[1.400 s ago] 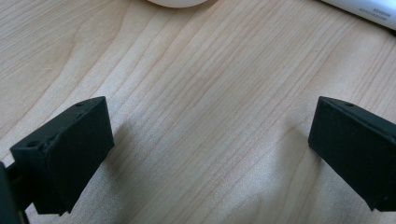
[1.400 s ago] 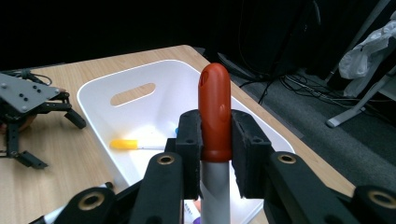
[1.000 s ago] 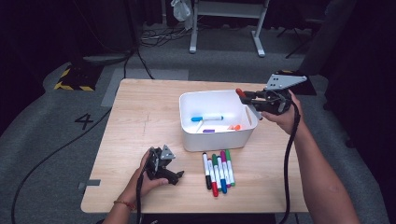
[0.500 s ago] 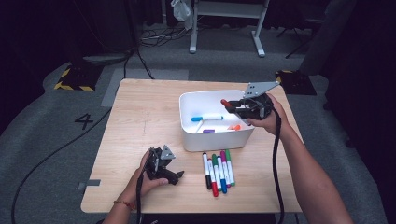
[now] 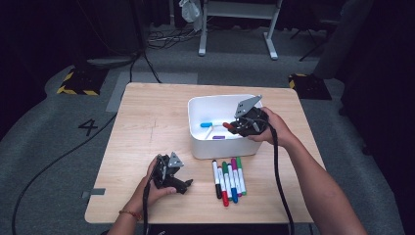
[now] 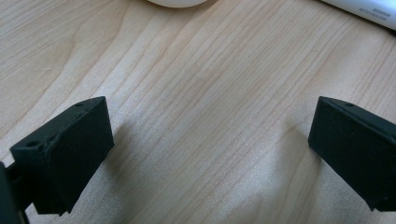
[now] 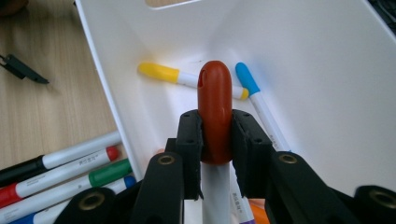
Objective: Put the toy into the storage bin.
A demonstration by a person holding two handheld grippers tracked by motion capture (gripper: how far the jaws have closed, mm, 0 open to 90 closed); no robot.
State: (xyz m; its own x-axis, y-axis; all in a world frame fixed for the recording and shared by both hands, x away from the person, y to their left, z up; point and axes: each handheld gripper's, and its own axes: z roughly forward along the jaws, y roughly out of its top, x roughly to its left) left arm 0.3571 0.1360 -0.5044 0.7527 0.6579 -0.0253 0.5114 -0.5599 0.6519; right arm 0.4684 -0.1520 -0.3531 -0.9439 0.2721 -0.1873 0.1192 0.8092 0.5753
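Table (image 5: 147,117): one, light wood, standing on grey carpet.

Bin (image 5: 195,127): one, white, rectangular, on the right half of the table.

Markers in the bin, loose: the right gripper view shows one yellow marker (image 7: 159,72) and one blue marker (image 7: 247,79) lying on the floor, their ends crossing near the far wall. An orange end (image 7: 259,210) and a purple tip show low down behind the jaws; whether these belong to one marker or two cannot be told.

Red marker (image 7: 214,107): one, white-barrelled, red cap pointing forward. Clamped at the cap's base by the right gripper (image 7: 215,140), held above the bin's interior, over the loose markers. In the high view the right gripper (image 5: 240,126) sits over the bin's right side, cap toward its middle.

Markers on the table: five, in a row just in front of the bin, side by side, touching or nearly so. Caps are black (image 5: 218,193), red (image 5: 224,199), blue (image 5: 234,197), purple and green (image 5: 243,190).

Left gripper (image 5: 185,185): one, resting on the table near the front edge, left of the row. Jaws spread wide, nothing between them but bare wood.

Floor: one number "4" (image 5: 88,126) marked left of the table.
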